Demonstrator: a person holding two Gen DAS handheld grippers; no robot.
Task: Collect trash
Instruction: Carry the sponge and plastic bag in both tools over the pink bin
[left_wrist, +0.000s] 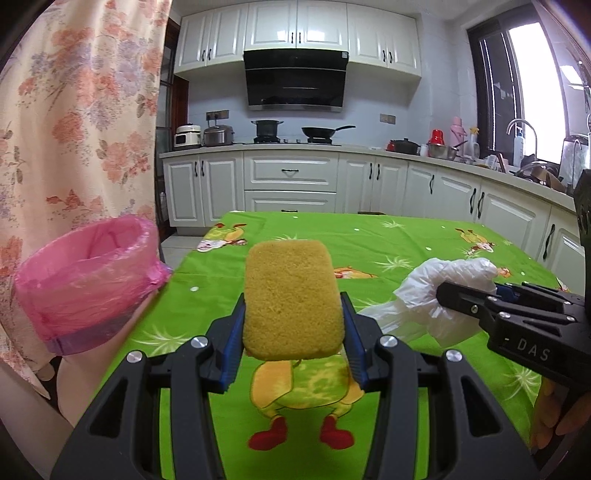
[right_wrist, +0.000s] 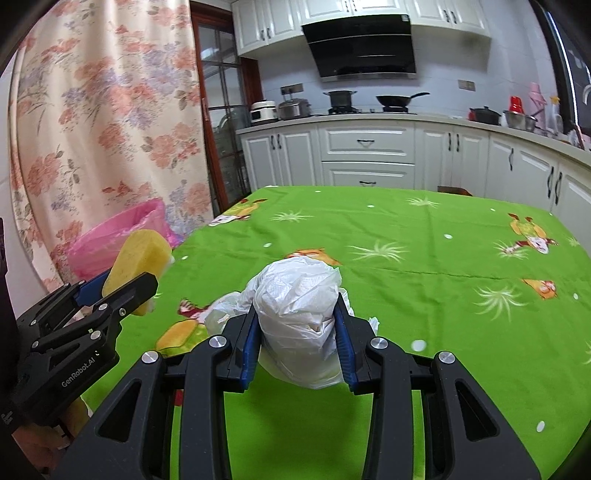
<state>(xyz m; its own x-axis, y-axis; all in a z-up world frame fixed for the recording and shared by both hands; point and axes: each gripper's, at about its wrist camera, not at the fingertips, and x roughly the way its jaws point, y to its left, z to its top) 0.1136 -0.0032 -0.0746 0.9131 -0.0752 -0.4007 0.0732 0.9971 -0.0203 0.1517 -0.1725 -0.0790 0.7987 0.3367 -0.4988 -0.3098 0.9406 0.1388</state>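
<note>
My left gripper (left_wrist: 292, 325) is shut on a yellow sponge (left_wrist: 291, 295), held upright above the green tablecloth (left_wrist: 406, 236). Left of it, off the table's edge, stands a bin lined with a pink bag (left_wrist: 88, 284), its mouth open. My right gripper (right_wrist: 298, 339) is shut on a crumpled white plastic bag (right_wrist: 299, 310) with paper inside, lifted over the cloth. In the left wrist view the right gripper (left_wrist: 448, 295) comes in from the right with the white bag (left_wrist: 428, 291). In the right wrist view the left gripper (right_wrist: 125, 291) holds the sponge (right_wrist: 142, 258) in front of the pink bin (right_wrist: 107, 240).
A floral curtain (left_wrist: 74, 110) hangs behind the bin. White kitchen cabinets (left_wrist: 291, 177) with pots and a pan on the counter run along the far wall and to the right. The cartoon-print tablecloth (right_wrist: 424, 258) stretches ahead. A hand (left_wrist: 557, 413) grips the right tool.
</note>
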